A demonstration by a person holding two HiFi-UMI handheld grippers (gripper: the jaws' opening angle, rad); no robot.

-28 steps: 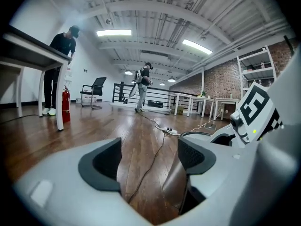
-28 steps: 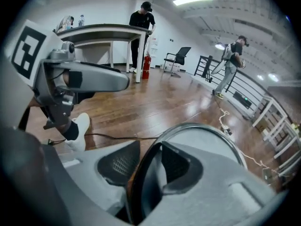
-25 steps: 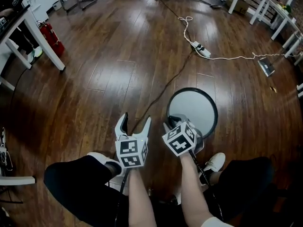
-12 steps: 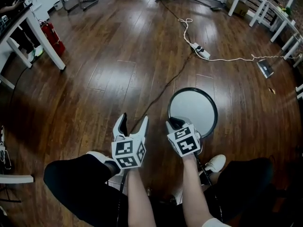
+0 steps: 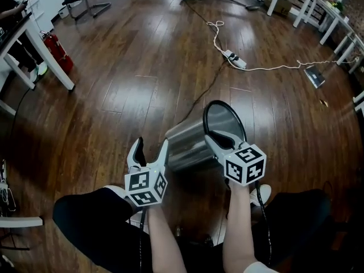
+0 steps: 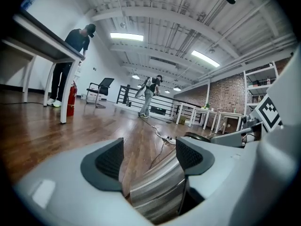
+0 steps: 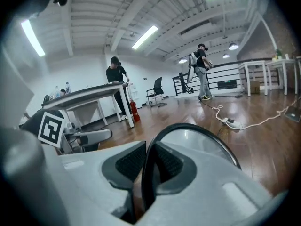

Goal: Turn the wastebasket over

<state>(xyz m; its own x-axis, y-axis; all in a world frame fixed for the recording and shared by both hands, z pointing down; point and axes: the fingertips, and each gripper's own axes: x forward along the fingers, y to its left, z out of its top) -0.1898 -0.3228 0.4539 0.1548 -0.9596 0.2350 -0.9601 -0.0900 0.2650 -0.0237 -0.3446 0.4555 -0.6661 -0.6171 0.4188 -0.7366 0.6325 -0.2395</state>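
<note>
Head view shows the wastebasket [image 5: 187,144], a brushed-steel bin with a black rim [image 5: 211,108], tipped well off upright near the person's knees. Its mouth faces up and away toward the right, and its closed end points down toward the left gripper [image 5: 151,148]. Whether any part of the bin touches the wooden floor [image 5: 114,90] cannot be told from this angle. The right gripper [image 5: 218,140] has its jaws clenched on the near edge of the rim. The right gripper view confirms this: the black ring [image 7: 197,132] runs straight between the two dark pads, with one pad inside the mouth and one outside. The left gripper's jaws stand released and wide apart. In its own view the steel wall [image 6: 157,192] sits low between them, close to the right-hand pad, though neither pad appears to press on it. By these pictures the turn looks roughly half done, since the bin is tilted onto its side but not inverted. What seems left is to keep rolling the rim round until the mouth faces the floor, perhaps with the left gripper steadying or pushing the body, and then to set the bin down on its rim and let go.
</note>
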